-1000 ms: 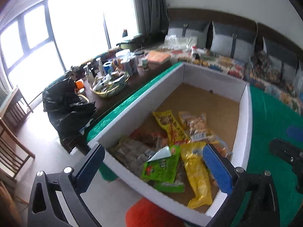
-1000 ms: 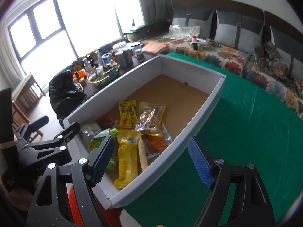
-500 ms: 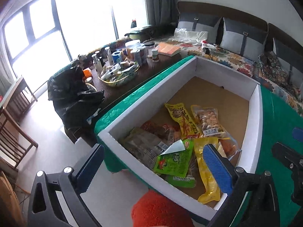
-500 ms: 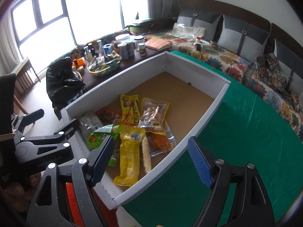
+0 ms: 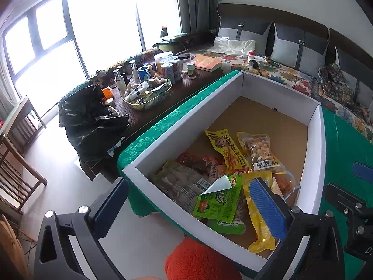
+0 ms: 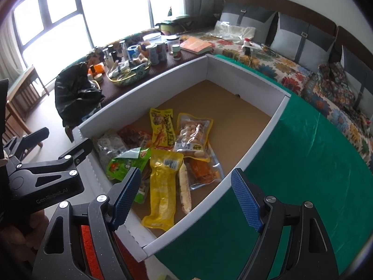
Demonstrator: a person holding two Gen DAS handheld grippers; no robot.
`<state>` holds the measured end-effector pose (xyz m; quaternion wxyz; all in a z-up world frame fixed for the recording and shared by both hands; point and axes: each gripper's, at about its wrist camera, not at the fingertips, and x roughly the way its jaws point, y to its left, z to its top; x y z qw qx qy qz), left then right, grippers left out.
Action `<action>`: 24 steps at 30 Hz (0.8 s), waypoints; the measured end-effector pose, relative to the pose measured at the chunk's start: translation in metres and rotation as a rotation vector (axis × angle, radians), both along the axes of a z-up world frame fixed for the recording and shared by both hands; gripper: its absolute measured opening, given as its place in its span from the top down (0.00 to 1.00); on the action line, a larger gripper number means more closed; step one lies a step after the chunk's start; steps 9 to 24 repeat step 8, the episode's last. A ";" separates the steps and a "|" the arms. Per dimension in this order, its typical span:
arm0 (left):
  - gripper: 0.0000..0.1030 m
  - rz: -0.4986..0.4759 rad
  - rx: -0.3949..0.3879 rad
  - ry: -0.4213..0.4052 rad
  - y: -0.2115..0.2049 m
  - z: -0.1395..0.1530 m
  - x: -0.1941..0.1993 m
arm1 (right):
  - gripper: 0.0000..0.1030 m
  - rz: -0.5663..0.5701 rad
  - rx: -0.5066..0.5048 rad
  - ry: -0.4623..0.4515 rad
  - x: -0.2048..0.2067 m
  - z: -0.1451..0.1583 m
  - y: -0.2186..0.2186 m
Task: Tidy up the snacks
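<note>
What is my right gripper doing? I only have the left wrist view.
Observer: The right gripper is open and holds nothing. It hovers over the near end of the white box.
Operator: Is there anything in that box I can't see?
Observer: Yes, a pale stick-shaped snack lies right of the long yellow packet.
Operator: And the orange packet?
Observer: The orange packet lies flat in clear wrap, with its far end under the peanut packet.

left hand-held gripper (image 5: 188, 206) | black frame | blue ribbed pads (image 5: 268, 207) | silver screws
</note>
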<state>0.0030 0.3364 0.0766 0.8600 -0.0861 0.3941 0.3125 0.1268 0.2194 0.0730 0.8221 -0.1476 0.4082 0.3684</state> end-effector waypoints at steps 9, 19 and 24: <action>0.01 -0.013 -0.032 -0.023 0.001 -0.002 -0.003 | 0.20 -0.004 -0.001 0.015 0.002 -0.005 0.002; 0.01 -0.013 -0.032 -0.023 0.001 -0.002 -0.003 | 0.20 -0.004 -0.001 0.015 0.002 -0.005 0.002; 0.01 -0.013 -0.032 -0.023 0.001 -0.002 -0.003 | 0.20 -0.004 -0.001 0.015 0.002 -0.005 0.002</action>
